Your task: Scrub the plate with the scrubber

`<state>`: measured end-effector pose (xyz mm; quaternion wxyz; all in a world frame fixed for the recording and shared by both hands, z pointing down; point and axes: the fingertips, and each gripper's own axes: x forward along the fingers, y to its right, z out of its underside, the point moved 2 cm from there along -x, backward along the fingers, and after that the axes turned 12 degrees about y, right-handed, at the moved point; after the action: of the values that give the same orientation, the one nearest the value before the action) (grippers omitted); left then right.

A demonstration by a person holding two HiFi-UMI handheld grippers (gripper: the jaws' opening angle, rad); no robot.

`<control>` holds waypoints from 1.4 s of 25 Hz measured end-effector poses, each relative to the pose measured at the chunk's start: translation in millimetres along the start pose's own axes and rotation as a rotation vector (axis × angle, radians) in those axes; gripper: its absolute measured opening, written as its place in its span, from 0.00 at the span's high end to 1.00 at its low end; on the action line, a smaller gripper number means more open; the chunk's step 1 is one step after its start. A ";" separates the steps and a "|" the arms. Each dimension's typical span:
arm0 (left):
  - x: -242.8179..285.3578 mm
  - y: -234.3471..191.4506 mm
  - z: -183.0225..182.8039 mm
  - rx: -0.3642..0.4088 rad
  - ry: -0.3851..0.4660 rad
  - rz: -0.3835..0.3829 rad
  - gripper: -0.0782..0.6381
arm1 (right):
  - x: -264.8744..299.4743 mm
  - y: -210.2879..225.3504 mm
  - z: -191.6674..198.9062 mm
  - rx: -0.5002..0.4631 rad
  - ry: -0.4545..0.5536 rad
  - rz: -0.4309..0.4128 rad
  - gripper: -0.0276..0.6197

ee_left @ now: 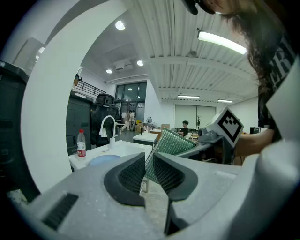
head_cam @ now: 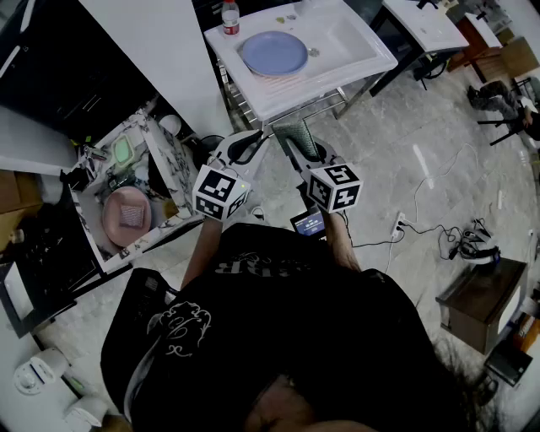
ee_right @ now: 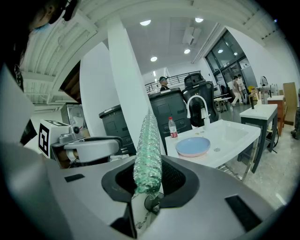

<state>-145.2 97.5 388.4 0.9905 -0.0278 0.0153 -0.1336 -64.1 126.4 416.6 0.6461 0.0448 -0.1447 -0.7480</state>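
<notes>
A blue plate [head_cam: 274, 52] lies on the white sink table [head_cam: 337, 72], left of the basin; it also shows in the right gripper view as the plate [ee_right: 193, 146] and in the left gripper view as the plate [ee_left: 104, 160]. My right gripper [head_cam: 299, 148] is shut on a green mesh scrubber [ee_right: 148, 154], which stands upright between its pads. The scrubber [ee_left: 171, 143] also shows beyond my left gripper [ee_left: 148, 161], whose jaws stand close together with nothing between them. Both grippers hang at chest height, short of the sink table and apart from the plate.
A water bottle [head_cam: 229, 17] stands behind the plate, beside a faucet [ee_right: 197, 108]. A white pillar [head_cam: 160, 59] rises left of the sink table. An open box [head_cam: 173, 228] with a pink dish [head_cam: 126, 215] sits on the floor at left. Cables [head_cam: 439, 232] and a wooden cabinet [head_cam: 477, 299] lie at right.
</notes>
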 end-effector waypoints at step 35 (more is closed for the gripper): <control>20.9 -28.2 27.0 -0.015 -0.079 0.066 0.82 | 14.4 33.5 0.7 0.021 0.026 0.108 0.82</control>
<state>-131.5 66.2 416.5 0.9940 -0.0397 -0.0219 -0.0996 -34.6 108.3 428.2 0.6871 0.0535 -0.1462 -0.7097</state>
